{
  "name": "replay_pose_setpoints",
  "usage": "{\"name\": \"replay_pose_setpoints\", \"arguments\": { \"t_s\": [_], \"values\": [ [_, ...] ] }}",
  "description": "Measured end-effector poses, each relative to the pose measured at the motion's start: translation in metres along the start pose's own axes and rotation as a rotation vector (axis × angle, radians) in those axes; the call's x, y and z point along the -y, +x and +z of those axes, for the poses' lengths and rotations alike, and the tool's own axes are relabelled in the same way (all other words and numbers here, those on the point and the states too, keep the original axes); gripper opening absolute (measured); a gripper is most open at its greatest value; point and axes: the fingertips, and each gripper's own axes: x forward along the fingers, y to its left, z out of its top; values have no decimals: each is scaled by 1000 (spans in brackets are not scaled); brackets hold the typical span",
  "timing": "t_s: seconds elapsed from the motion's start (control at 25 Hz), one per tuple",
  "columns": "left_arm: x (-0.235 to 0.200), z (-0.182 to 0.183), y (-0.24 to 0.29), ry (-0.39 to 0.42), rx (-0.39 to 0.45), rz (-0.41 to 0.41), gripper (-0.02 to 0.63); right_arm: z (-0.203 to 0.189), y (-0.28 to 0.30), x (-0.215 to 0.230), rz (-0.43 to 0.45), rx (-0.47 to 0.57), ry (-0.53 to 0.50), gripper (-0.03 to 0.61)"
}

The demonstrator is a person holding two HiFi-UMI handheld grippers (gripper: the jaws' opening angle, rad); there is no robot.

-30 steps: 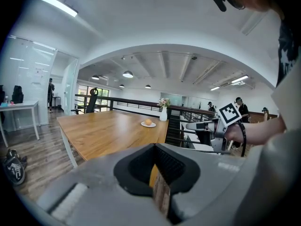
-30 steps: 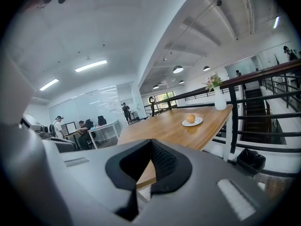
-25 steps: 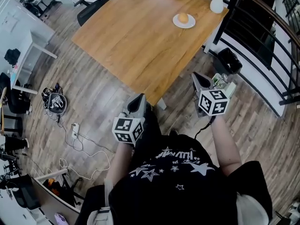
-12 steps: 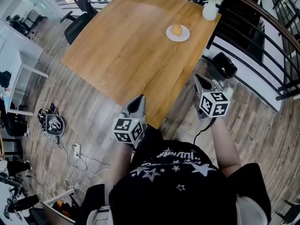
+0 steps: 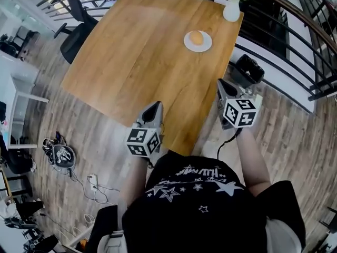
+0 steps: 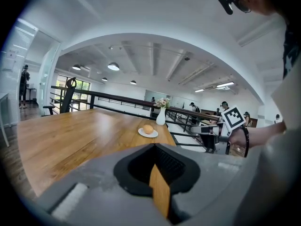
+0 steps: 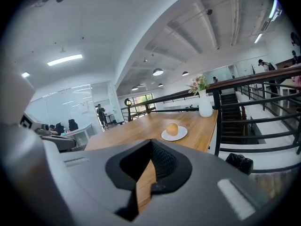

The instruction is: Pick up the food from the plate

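While we hold the left tool (image 5: 156,106) and the right tool (image 5: 221,84) by the table's (image 5: 137,62) near corner, jaws together and empty, the food (image 5: 196,37), a small round orange-tan ball, sits on a white plate (image 5: 207,45) near the far right corner.

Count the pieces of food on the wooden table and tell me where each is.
1. A single round orange piece of food sits on the small white plate near the wooden table's far right corner, short of the white flower vase. Nothing looks hidden.
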Motion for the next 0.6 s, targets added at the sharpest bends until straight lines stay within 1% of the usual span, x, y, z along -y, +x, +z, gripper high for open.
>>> {"name": "replay_pose_setpoints", "arguments": {
  "t_s": [0.32,0.6],
  "values": [
    [-37,17,27,-10,-2,-46,2,12,28,1,-67,-6,2,3],
    [-53,28,47,-7,-1,-90,2,27,43,12,-132,24,11,3]
  ]
}}
